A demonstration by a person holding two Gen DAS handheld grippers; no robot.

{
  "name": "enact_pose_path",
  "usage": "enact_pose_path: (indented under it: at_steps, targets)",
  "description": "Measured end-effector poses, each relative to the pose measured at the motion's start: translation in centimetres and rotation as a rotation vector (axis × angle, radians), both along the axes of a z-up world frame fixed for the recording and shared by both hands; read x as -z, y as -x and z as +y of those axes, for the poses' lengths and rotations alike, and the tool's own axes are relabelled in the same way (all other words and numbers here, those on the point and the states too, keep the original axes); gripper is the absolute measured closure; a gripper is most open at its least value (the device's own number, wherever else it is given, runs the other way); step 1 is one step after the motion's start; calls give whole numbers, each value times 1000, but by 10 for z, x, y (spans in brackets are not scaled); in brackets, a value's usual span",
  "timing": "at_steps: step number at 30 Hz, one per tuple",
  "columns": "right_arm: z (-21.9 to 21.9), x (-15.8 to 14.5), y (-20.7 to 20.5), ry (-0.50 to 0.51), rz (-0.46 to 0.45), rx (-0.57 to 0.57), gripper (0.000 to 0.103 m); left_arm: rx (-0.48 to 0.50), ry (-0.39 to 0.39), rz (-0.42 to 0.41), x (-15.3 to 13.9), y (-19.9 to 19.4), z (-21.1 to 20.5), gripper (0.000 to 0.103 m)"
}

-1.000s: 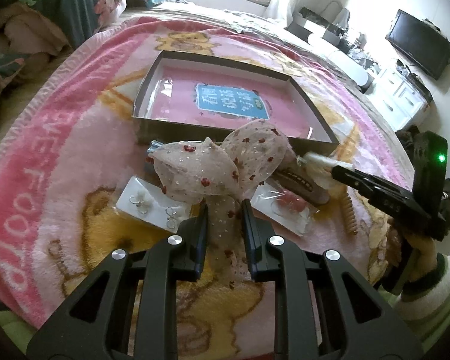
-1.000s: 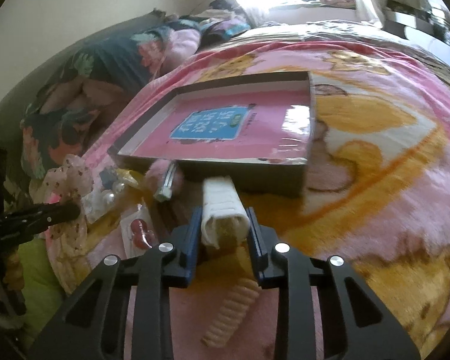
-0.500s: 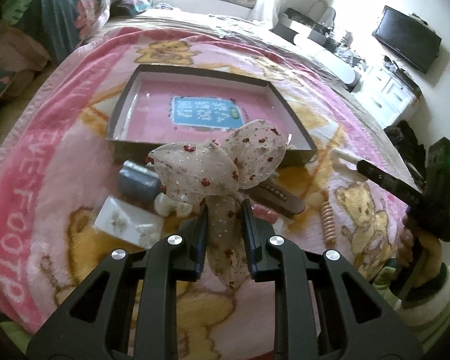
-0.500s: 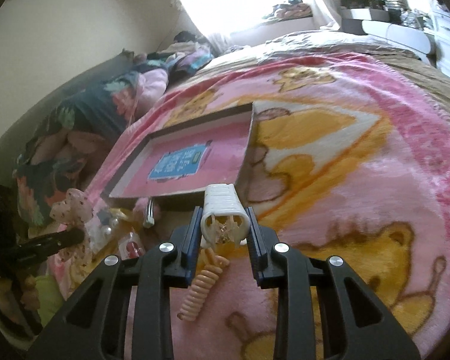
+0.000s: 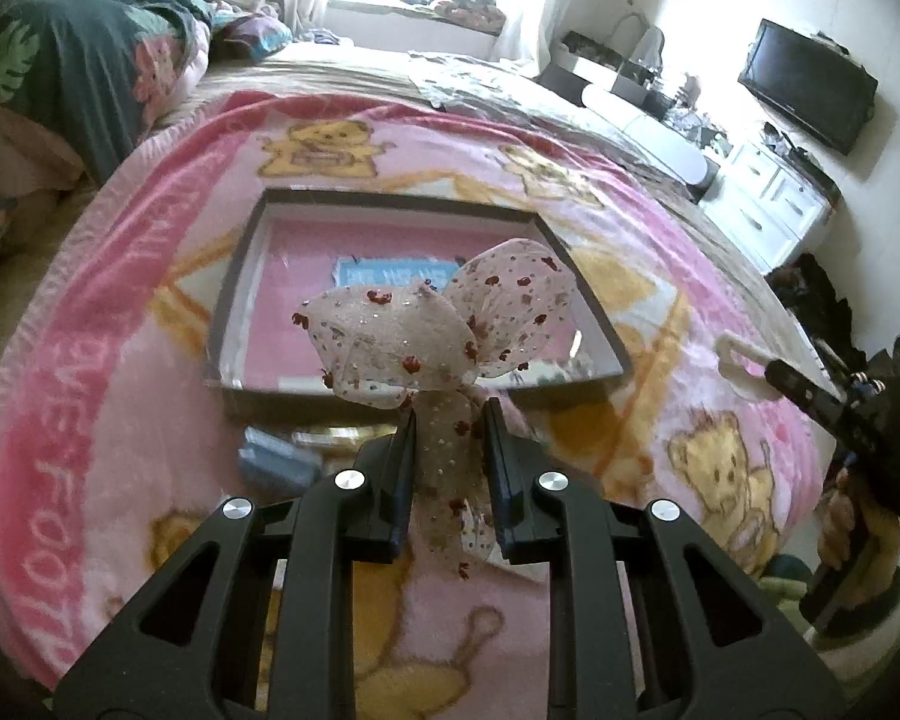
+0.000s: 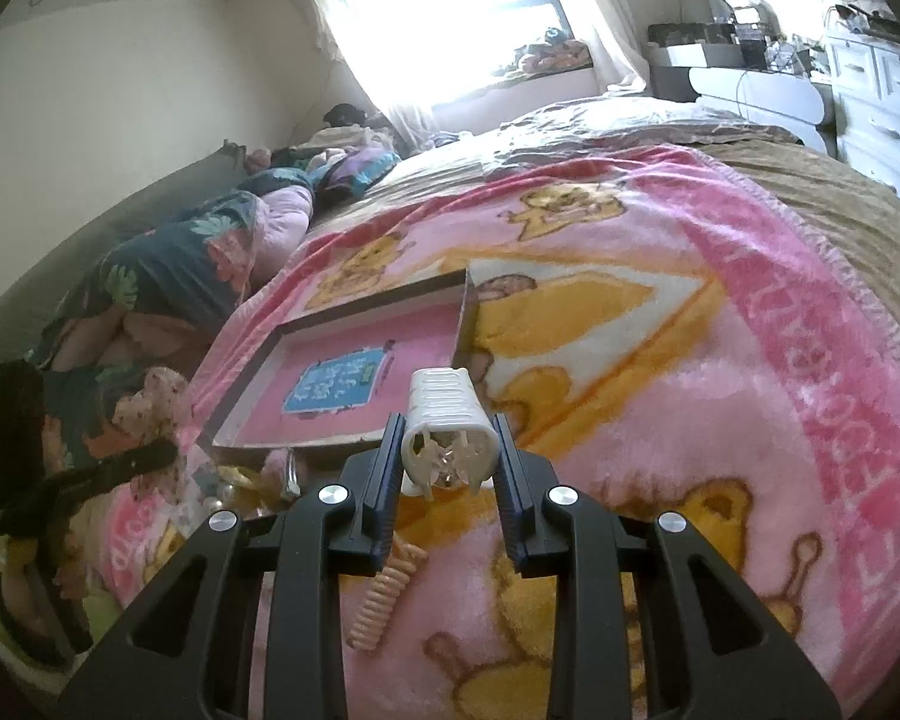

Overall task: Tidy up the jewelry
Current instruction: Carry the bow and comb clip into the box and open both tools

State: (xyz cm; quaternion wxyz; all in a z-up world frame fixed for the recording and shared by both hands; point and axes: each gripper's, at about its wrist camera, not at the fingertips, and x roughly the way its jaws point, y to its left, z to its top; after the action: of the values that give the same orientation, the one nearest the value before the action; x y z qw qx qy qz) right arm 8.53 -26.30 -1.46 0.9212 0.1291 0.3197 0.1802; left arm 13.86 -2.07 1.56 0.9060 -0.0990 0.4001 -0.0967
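Note:
My left gripper (image 5: 447,417) is shut on the tail of a sheer beige bow (image 5: 432,330) with red dots and holds it in the air in front of the shallow dark box (image 5: 234,276) with a pink floor. My right gripper (image 6: 447,429) is shut on a white claw hair clip (image 6: 444,420) and holds it above the blanket, near the box's (image 6: 465,318) near right corner. The right gripper with the clip (image 5: 744,360) shows at the right of the left wrist view. The left gripper and bow (image 6: 150,402) show at the left of the right wrist view.
Loose items lie on the pink bear blanket (image 5: 90,360) in front of the box: a blue item (image 5: 276,462), a peach spiral hair tie (image 6: 384,600), small packets (image 6: 240,480). Bedding is piled at the far left (image 5: 90,60). White cabinets and a TV (image 5: 810,84) stand at the right.
Both grippers have risen with their loads: the bow and the clip are lifted higher off the blanket, and the box and loose items look farther below.

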Motion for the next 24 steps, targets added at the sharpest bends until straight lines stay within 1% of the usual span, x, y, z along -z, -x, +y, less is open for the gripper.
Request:
enact_pose_path:
  at_steps: [6,11,15,19,24]
  targets:
    - [22,-12,-13,12,-32,-32,76,-31,-22,-24,-11,-23,13,89]
    - [43,-20,-27,18,-45,-59,76,-67,-24,-23,-13,-44,31,89]
    - [58,-21,-39,21,-42,-73,76,-90,-29,-12,-8,-61,44,89]
    - [74,-23,-53,26,-39,-84,76,-109,-17,9,1,-76,56,89]
    - [90,-20,-68,37,-31,-86,76,-98,-10,25,11,-90,63,89]
